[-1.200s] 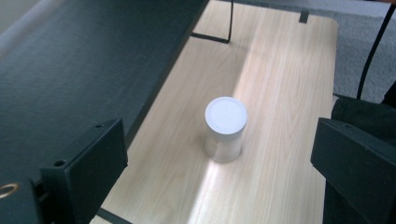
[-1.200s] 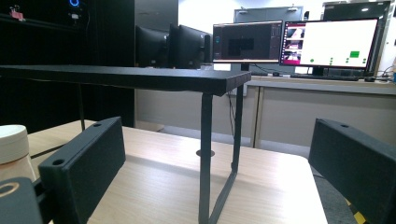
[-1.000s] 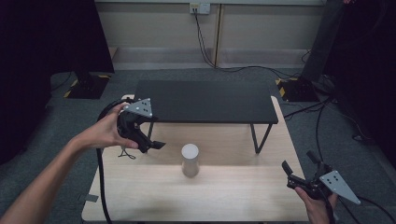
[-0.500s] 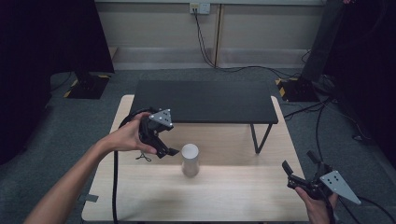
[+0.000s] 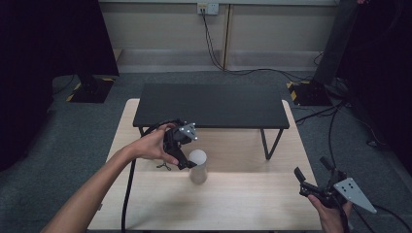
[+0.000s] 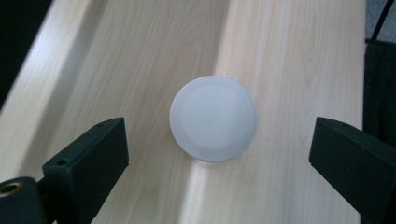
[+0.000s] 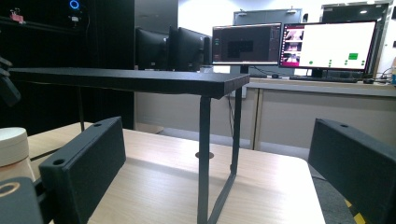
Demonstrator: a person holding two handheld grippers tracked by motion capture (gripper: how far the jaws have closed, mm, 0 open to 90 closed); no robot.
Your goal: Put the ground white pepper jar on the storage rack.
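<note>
A white cylindrical cup [image 5: 197,165] stands upright, upside down or lidded, in the middle of the wooden table [image 5: 243,204]. My left gripper [image 5: 188,164] hovers just left of and above it, jaws open. In the left gripper view the cup's round white top [image 6: 213,118] lies between the two wide-apart black jaws, seen from above. My right gripper [image 5: 315,177] rests low at the table's right front corner, open and holding nothing. In the right gripper view the cup [image 7: 14,149] shows at the far left edge.
A black low shelf [image 5: 211,106] on thin metal legs [image 7: 204,158] stands across the back half of the table. Cables run over the grey carpet behind. Monitors [image 7: 299,44] on a desk appear in the right gripper view.
My left gripper has moved right and forward from the shelf's left end to right over the white cup. The right gripper has stayed in place.
</note>
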